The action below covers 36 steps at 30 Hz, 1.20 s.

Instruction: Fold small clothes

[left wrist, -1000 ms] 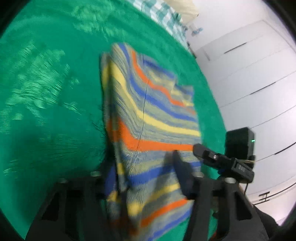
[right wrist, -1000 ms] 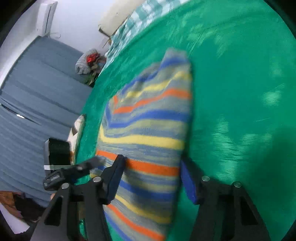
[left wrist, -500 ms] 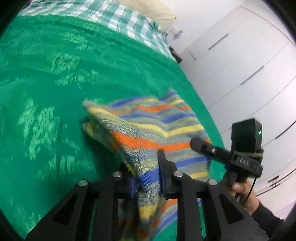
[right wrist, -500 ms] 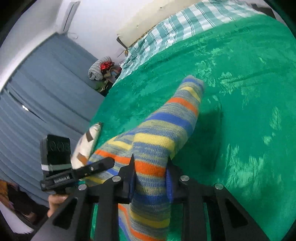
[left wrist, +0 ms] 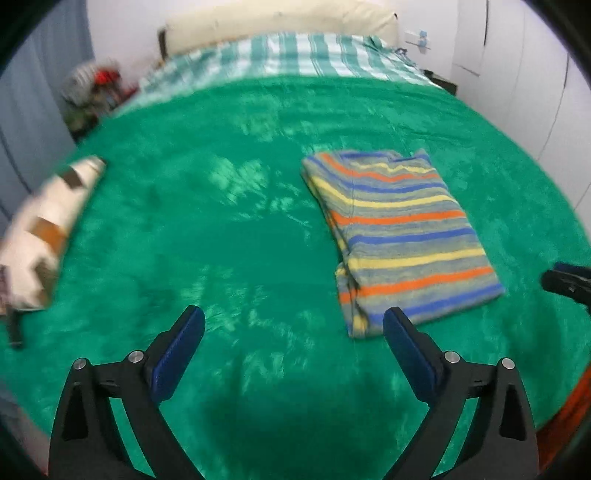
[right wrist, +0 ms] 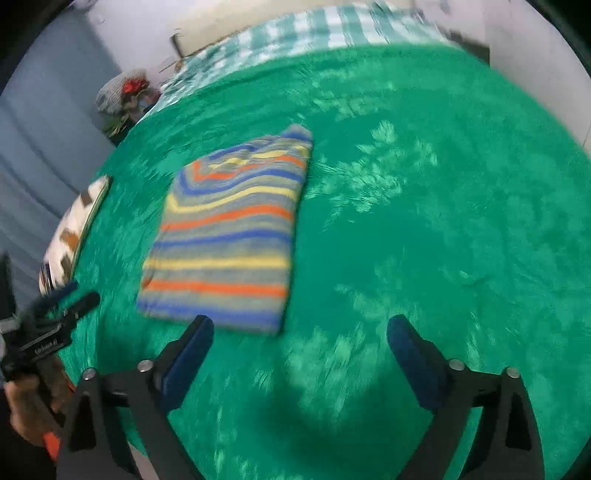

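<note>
Green bedspread [left wrist: 258, 240], white walls [left wrist: 125, 22] — grey curtain [right wrist: 33, 122]

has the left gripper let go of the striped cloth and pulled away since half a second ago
Yes. The left gripper now frames bare green blanket, its jaws opening and empty; the striped cloth lies folded ahead to its right, no longer pinched.

Striped garment [left wrist: 400, 236] — folded flat on blanket [left wrist: 258, 229].

- Patterned white-and-brown cushion [left wrist: 44, 236], far left of the left gripper [left wrist: 293, 332]: smeared by blur, cut by the frame edge.
- Right gripper, seen from the left wrist view: only a dark tip [left wrist: 567, 282] enters at the right edge.
- Clutter heap [right wrist: 122, 92] beyond the bed corner: too blurred to identify.
- Hand [right wrist: 26, 406] at lower left of the right wrist view: partly cut off.
</note>
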Each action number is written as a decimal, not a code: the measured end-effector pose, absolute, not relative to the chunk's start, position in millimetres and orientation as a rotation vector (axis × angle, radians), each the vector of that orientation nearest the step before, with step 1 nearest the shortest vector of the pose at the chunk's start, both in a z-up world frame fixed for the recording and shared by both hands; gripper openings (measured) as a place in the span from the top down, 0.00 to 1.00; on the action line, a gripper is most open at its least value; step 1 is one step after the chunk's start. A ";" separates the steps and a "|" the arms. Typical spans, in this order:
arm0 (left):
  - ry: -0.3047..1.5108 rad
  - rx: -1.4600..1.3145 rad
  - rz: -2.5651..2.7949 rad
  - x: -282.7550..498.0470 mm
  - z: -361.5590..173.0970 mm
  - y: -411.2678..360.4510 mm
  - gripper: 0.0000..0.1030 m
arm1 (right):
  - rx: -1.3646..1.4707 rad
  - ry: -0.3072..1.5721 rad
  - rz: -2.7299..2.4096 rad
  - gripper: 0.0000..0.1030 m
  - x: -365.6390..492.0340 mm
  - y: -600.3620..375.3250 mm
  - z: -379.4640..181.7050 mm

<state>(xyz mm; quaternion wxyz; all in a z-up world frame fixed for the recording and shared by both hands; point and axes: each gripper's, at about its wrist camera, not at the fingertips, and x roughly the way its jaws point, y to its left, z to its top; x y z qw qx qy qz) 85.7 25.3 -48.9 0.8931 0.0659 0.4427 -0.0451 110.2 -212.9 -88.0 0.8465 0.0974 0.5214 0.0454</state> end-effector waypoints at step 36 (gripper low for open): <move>1.158 0.068 -0.026 17.3 -16.7 9.5 0.01 | -0.042 1.112 0.046 0.01 6.9 -144.2 -3.3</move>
